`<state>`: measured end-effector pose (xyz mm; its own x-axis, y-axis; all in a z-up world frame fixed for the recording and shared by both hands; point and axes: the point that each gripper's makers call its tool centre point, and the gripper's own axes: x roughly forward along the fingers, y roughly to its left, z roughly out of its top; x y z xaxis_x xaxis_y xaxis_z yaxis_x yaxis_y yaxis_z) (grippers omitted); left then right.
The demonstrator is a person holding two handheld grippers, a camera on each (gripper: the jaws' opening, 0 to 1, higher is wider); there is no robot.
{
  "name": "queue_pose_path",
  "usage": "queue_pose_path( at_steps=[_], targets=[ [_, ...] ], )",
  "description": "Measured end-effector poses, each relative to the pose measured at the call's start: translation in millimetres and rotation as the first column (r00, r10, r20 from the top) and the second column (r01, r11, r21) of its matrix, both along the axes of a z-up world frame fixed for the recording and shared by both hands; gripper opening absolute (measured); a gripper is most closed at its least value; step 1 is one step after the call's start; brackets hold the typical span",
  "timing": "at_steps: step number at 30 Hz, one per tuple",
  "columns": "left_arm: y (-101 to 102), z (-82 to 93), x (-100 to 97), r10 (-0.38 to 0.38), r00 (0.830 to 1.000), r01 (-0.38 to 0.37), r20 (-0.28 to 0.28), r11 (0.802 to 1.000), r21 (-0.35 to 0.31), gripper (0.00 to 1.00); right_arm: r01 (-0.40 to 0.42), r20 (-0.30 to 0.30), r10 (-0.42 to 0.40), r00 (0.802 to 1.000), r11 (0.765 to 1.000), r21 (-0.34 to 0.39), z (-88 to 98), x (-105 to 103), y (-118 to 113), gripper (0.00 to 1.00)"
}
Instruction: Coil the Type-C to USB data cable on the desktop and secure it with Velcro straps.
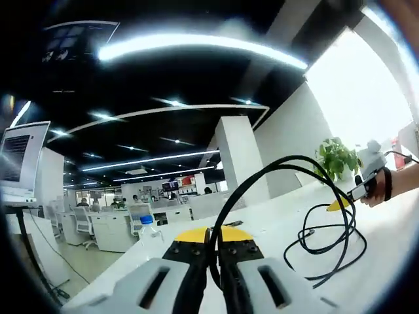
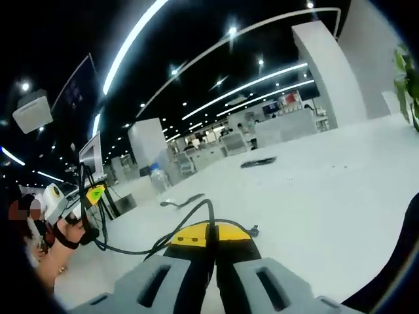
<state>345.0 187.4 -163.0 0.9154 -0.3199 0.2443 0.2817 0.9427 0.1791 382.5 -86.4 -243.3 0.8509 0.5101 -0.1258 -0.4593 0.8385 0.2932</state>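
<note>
In the left gripper view, the left hand-held gripper (image 1: 213,243), at bottom centre with yellow-tipped black jaws, is pinching the thin black data cable (image 1: 262,176) between closed jaws. The cable is arching up from the jaws toward the centre right of the frame, then dropping into loose loops lying on the white desk (image 1: 386,248) at lower right. At the right edge, the right hand-held gripper (image 1: 342,203) is gripping the cable beside those loops, with a person's hand (image 1: 380,186) holding it.

In the right gripper view, the right hand-held gripper (image 2: 211,234) at bottom centre is clamping the same cable, jaws closed on it. The cable is trailing left to the left hand-held gripper (image 2: 95,193) at middle left. A clear plastic water bottle (image 2: 158,178) is standing on the desk left of centre, and a dark flat object (image 2: 257,161), too small to identify, is lying near the centre.
</note>
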Motion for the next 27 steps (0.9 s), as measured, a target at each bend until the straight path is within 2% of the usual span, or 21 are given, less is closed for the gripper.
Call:
queue_pose_path(
  at_steps=[6,19,24,27],
  targets=[
    [17.3,6.1,0.1,0.042,0.999,-0.041,0.006,0.998,-0.043,0.05,0.035,0.029,-0.033,0.999,0.997,-0.070,-0.5,6.9,-12.1,0.02],
    [43.4,18.7,-2.7,0.093,0.995,-0.090,0.025,0.988,-0.122,0.06,0.117,0.043,-0.112,0.993,0.983,-0.143,-5.5,20.3,-41.8,0.02],
    [51.7,21.3,-2.9,0.104,0.994,-0.099,0.023,0.983,-0.157,0.07,0.167,0.032,-0.164,0.986,0.980,-0.106,-3.8,23.7,-57.8,0.02],
    [43.0,19.0,-2.2,0.068,0.998,-0.064,0.017,0.984,-0.163,0.07,0.152,0.033,-0.150,0.988,0.987,-0.044,3.5,20.7,-53.5,0.02]
  ],
)
